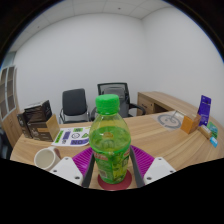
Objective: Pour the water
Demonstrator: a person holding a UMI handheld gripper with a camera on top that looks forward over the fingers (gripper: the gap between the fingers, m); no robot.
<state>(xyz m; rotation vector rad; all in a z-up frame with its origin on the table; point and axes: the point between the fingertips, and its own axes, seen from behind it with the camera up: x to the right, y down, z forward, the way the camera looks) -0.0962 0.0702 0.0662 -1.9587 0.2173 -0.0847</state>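
A: Item one, tool?
B: Gripper, low centre; fingers closed on the green bottle, held upright, cap on.
A: Receiver?
B: White cup, lower left on the wooden table.
A: Step?
B: Bottle gripped, probably carrying. Next: move over the cup, tilt.

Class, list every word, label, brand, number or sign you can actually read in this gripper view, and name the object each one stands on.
None can be read.
Green bottle between the gripper fingers: label print too blurred to read.
Flat printed sheet on the table: coloured marks, too small to read.
Purple upright box: pale mark, unreadable.
Dark box: no legible text.
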